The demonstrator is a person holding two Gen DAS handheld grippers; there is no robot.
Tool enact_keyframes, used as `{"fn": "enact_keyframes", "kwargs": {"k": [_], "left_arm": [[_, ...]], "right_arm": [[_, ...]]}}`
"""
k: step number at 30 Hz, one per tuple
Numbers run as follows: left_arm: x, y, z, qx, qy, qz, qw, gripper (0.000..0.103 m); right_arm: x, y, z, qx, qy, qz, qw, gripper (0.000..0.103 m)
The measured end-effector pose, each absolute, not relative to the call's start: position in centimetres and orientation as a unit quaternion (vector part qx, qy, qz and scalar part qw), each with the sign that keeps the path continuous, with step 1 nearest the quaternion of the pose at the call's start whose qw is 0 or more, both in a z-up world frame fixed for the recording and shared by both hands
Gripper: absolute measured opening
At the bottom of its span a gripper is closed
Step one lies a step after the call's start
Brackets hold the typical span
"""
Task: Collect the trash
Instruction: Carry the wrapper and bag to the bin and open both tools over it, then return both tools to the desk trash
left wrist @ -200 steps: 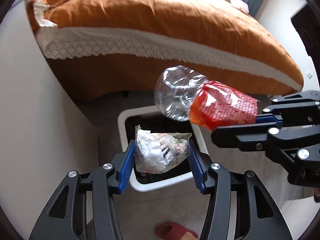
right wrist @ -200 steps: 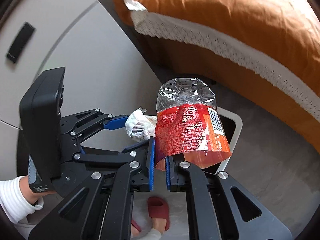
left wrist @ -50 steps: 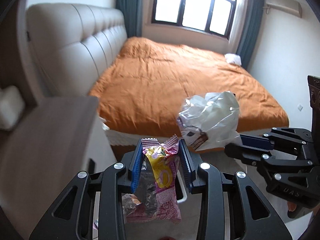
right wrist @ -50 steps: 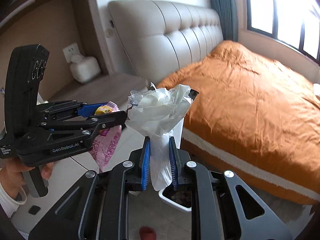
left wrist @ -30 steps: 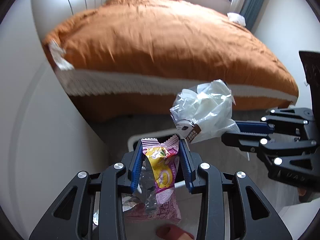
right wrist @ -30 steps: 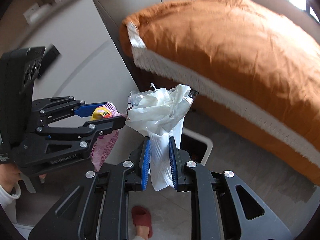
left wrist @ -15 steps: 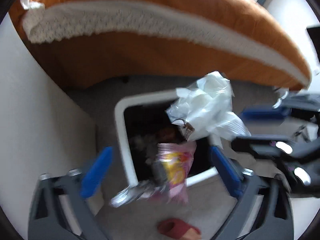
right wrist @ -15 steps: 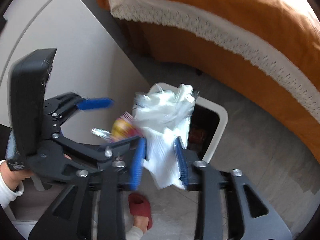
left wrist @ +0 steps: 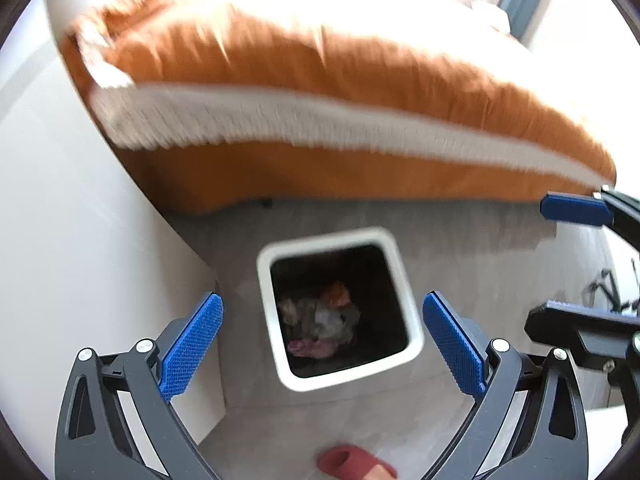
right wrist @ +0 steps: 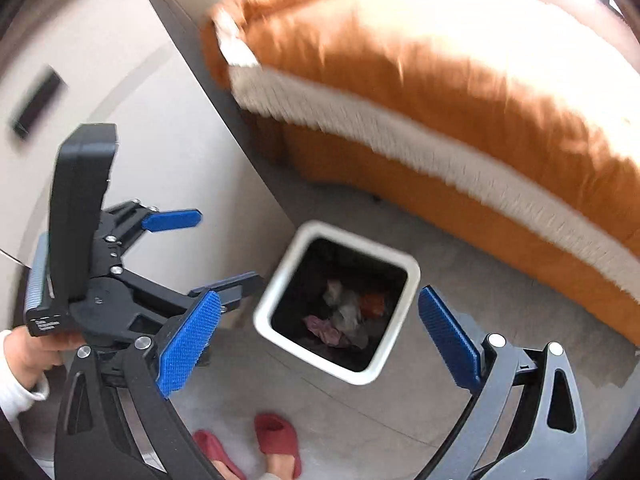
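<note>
There are no words or numbers showing clearly enough to read. The left gripper (right wrist: 212, 248) is showing a tiny pale mark low on its black body in the right wrist view, but it is looking too small and smeared to make out. The trash (right wrist: 344, 316) lying in the white bin (right wrist: 280, 272) is looking blurry too, so no print is showing on any wrapper.
</note>
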State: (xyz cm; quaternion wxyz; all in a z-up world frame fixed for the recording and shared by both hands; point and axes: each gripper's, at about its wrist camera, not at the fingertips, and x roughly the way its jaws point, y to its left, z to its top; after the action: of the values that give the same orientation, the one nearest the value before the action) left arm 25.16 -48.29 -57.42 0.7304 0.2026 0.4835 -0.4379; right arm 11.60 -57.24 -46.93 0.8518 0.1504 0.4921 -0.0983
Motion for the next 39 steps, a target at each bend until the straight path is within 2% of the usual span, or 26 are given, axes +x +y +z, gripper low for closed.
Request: {"fn": "enact_keyframes", "kwargs": {"k": [8,12,20,28,39], "left_arm": [[23.9,-44.7,-42.2,0.16,0.44,-0.428,0.773,0.098],[22.9,-41.8,-35.0,0.141,0.418,-0.417,0.795,0.098],[21.3,-33.8,-25.3,0.12,0.377,-0.371,0.84,0.098],[20.7,-21.1,-19.9,0.074,0.363,-0.268,0.89,0.098],[21.8,-3.1,-18.4,0.008,0.361,-0.097,0.927,0.098]], "right_arm": [[10.7,-54.5,-31.7,0.136,0.413,-0.093,0.896,0.099],[10.2,-52.5,-25.9,0.121,0.378,-0.094,0.913,0.099],[10.7,-47.3,-17.7,0.12,0.324,-0.042,0.937,0.099],[13.8,-37.9,-12.5,0.088,0.302,0.065,0.947,0.099],[19.1,-24.6,-11.9,0.032,0.308,0.199,0.93,0.099]]}}
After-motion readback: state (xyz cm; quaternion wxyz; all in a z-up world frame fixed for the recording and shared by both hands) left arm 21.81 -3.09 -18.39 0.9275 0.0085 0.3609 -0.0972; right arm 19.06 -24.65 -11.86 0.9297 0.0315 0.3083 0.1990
